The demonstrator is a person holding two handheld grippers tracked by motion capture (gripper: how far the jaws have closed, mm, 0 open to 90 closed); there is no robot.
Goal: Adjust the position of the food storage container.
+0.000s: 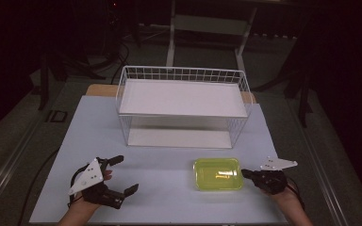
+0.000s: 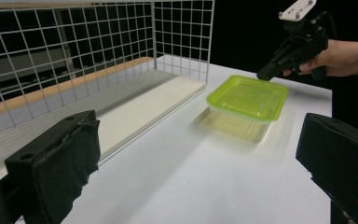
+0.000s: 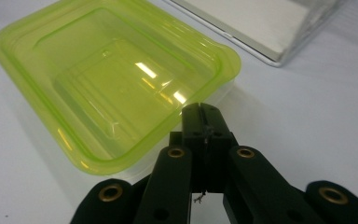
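Container [image 1: 218, 173], yellow-green and translucent with its lid on, sits on the white table [image 1: 160, 188] in front of the wire basket shelf [image 1: 183, 106], toward the person's right. Right gripper [image 1: 248, 173] has its jaws pressed together at the lid's edge, apparently pinching its rim; whether the rim is truly caught cannot be told. Left gripper [image 1: 125, 174] rests well apart on the table, jaws spread wide and empty. If the lid is to be lifted, the free gripper should probably steady the tub first. Any contents are blurred by glare.
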